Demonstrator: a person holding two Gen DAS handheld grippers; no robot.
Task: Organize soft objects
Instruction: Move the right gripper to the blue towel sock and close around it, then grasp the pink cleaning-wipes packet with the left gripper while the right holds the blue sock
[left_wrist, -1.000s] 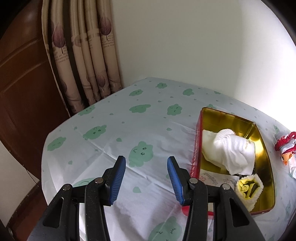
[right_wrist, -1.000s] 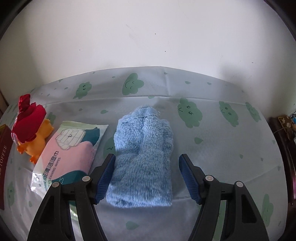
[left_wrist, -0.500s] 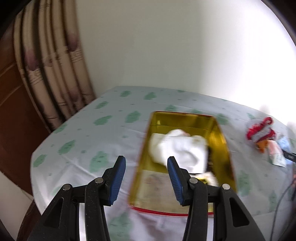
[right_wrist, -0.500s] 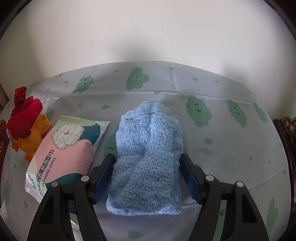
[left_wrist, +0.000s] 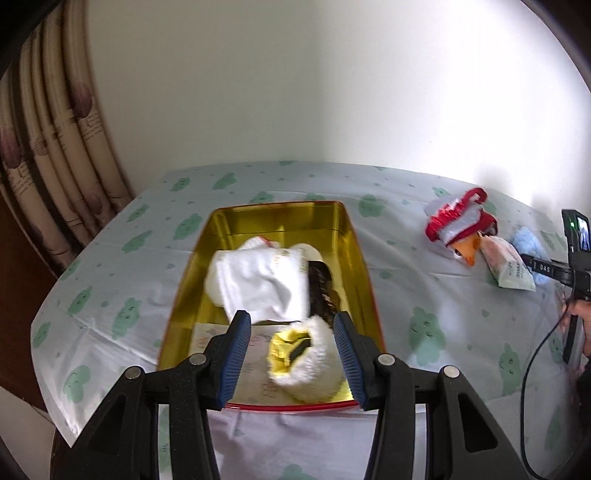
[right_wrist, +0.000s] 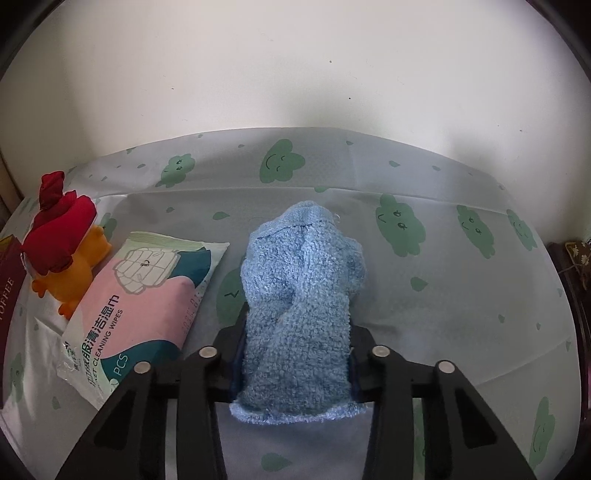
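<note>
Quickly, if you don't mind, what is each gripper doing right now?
Left gripper: open, holding nothing, hovering over the gold tin.
Right gripper: its fingers have just been closing and now pinch the blue fluffy sock.

We take this for a room in a home: pleated beige curtains printed with purple leaves hang beside plain white walls. Our bench wears a pale cloth dotted with smiling green clouds, with dark brown wooden panelling behind the curtains.
</note>
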